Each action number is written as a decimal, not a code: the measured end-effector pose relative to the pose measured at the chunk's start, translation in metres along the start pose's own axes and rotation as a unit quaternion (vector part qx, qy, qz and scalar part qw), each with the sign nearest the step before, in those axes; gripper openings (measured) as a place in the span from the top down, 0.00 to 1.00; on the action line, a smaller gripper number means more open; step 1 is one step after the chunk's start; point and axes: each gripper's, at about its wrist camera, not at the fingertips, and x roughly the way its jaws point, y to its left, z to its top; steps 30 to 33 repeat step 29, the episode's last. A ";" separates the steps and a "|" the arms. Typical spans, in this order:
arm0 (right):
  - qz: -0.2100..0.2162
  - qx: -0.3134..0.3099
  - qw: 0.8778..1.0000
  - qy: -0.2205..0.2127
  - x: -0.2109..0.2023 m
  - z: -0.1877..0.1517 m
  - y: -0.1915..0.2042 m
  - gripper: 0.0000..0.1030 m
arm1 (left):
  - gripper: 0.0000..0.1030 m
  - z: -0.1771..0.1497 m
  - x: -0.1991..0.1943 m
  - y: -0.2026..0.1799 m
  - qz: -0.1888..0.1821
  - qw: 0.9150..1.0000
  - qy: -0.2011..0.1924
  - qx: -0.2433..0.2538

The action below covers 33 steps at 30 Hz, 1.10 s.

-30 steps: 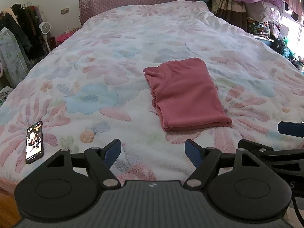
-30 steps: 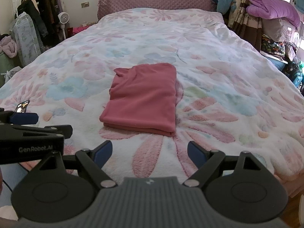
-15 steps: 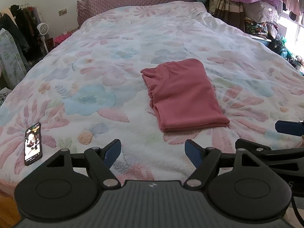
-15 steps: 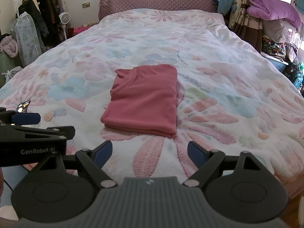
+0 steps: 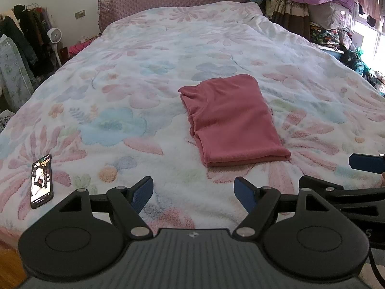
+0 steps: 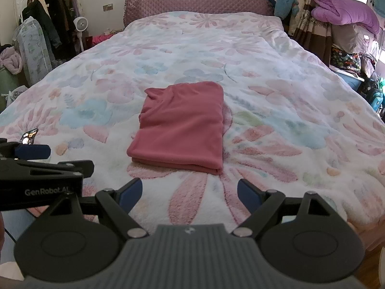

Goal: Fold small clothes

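A pink-red garment (image 5: 231, 120) lies folded into a neat rectangle on the floral bedspread (image 5: 149, 72); it also shows in the right wrist view (image 6: 182, 125). My left gripper (image 5: 193, 193) is open and empty, held near the bed's front edge, short of the garment. My right gripper (image 6: 189, 193) is open and empty, also short of the garment's near edge. Each gripper shows at the side of the other's view: the right one (image 5: 365, 163) and the left one (image 6: 31, 150).
A phone (image 5: 41, 180) lies on the bedspread at the front left. A pink headboard (image 6: 197, 0) stands at the far end. A clothes rack and fan (image 6: 80, 24) stand left of the bed, piled bedding and clothes (image 6: 344, 19) right.
Both grippers have drawn back slightly and stay open. The folded garment has not moved.
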 end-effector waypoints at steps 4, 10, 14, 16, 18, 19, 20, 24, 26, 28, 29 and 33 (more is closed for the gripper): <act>-0.001 0.001 1.000 -0.001 0.000 -0.001 0.000 0.20 | 0.13 -0.001 0.000 0.000 0.000 1.000 0.001 -0.001; -0.001 0.002 1.000 0.000 0.000 -0.001 -0.002 0.20 | 0.13 -0.001 0.000 -0.001 -0.001 1.000 0.002 -0.002; -0.002 0.001 1.000 0.000 0.000 -0.001 -0.002 0.20 | 0.13 -0.001 0.000 -0.001 -0.003 1.000 0.002 -0.003; -0.001 0.002 1.000 0.000 0.000 -0.001 -0.002 0.20 | 0.13 -0.002 -0.001 -0.003 -0.004 1.000 0.002 -0.002; -0.001 0.002 1.000 0.000 0.000 -0.001 -0.002 0.20 | 0.13 -0.002 -0.001 -0.003 -0.003 1.000 0.001 -0.003; -0.001 0.002 1.000 -0.001 0.000 -0.001 -0.002 0.20 | 0.13 -0.002 -0.001 -0.003 -0.002 1.000 0.001 -0.004; -0.002 0.003 1.000 -0.001 0.000 -0.001 -0.003 0.20 | 0.13 -0.002 -0.001 -0.003 -0.001 1.000 0.002 -0.005; -0.003 0.005 1.000 0.000 0.001 -0.001 -0.003 0.20 | 0.13 -0.001 -0.001 -0.002 -0.002 1.000 0.002 -0.005; -0.002 0.005 1.000 0.000 0.001 -0.001 -0.003 0.20 | 0.13 -0.001 -0.001 -0.001 -0.002 1.000 0.000 -0.003; -0.002 0.005 1.000 0.000 0.001 -0.001 -0.003 0.20 | 0.13 -0.001 -0.001 -0.001 -0.001 1.000 -0.002 -0.002; -0.003 0.005 1.000 0.000 0.001 -0.001 -0.003 0.20 | 0.13 -0.001 -0.001 -0.001 -0.001 1.000 -0.004 -0.002; -0.003 0.005 1.000 0.000 0.001 -0.001 -0.003 0.20 | 0.13 -0.001 -0.001 -0.001 -0.001 1.000 -0.004 -0.002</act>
